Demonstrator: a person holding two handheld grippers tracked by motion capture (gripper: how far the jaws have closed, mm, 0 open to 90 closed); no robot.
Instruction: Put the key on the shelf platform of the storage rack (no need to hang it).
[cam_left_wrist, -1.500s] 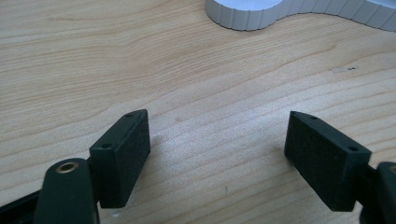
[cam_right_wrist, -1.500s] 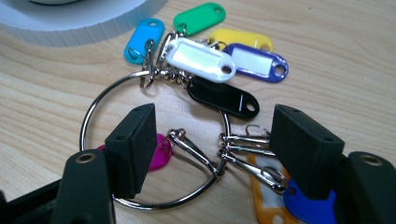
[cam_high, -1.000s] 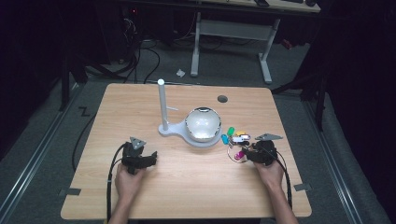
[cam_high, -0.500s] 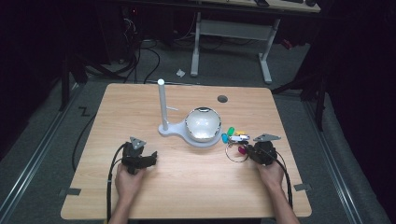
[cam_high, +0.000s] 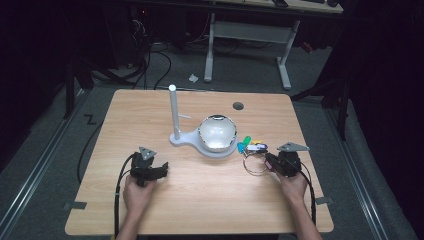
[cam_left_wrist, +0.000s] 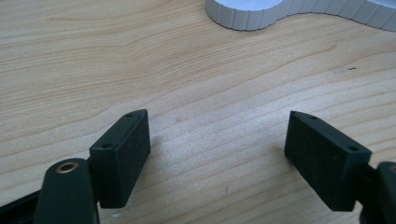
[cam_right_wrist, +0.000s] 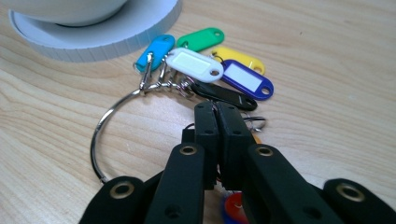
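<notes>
Grasp apparently made, lifting yet to do. Right tool (cam_right_wrist: 217, 116): jaws just closed, seemingly pinching the key ring (cam_right_wrist: 95, 135) with coloured tags (cam_right_wrist: 194, 63), lying on the tabletop (cam_high: 200, 200) beside the white stand (cam_high: 187, 140). Left tool (cam_left_wrist: 217, 154): open, empty, well apart.

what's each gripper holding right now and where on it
The right gripper is shut on the key-tag bunch, apparently at the ring near the black tag. The left gripper is open, holding nothing.
</notes>
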